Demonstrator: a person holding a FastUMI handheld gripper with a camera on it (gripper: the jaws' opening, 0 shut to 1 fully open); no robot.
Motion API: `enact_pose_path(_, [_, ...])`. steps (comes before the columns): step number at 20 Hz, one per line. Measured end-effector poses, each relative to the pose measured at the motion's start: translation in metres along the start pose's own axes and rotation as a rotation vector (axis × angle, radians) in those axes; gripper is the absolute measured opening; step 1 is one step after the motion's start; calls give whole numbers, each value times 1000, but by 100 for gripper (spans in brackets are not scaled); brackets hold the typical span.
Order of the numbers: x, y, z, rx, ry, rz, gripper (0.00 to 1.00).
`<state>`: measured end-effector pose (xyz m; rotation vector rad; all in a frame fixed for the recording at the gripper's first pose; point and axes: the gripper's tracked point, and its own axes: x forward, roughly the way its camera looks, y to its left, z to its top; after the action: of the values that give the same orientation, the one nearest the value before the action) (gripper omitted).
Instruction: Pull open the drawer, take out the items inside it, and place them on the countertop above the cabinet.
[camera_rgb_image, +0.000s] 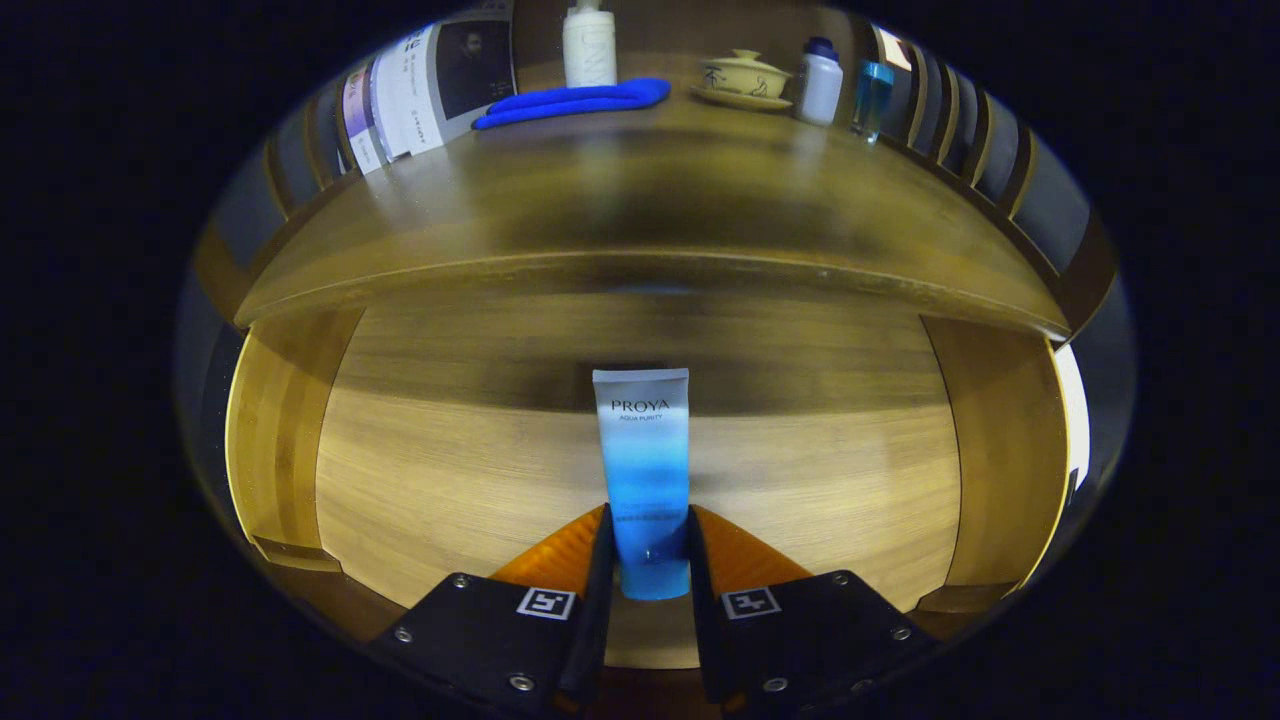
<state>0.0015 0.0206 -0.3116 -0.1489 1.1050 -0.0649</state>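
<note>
Inside drawer (450, 470), white-to-blue tube (645, 470), flat crimped end up, gripper (648, 560) clamped on its lower part

Pump bottle (589, 45) top cut off

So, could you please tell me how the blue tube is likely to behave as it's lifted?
The blue tube, held near its cap end by the gripper, probably feels light. Its soft-looking body may dent and sag beyond the grip. The glossy surface could slip.
</note>
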Motion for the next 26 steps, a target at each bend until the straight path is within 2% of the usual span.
enact_pose_path(4, [-20, -11, -11, -74, -22, -75, 38])
enact_pose_path(9, [-59, -15, -14, -114, -110, -131, 38])
enact_pose_path(12, [-86, -26, -18, -172, -133, -216, 38])
enact_pose_path(17, [-126, -33, -24, -176, -213, -270, 38])
enact_pose_path(22, [-164, -29, 9, -124, -345, -278, 38])
enact_pose_path(26, [-169, -23, 56, -143, -437, -287, 38])
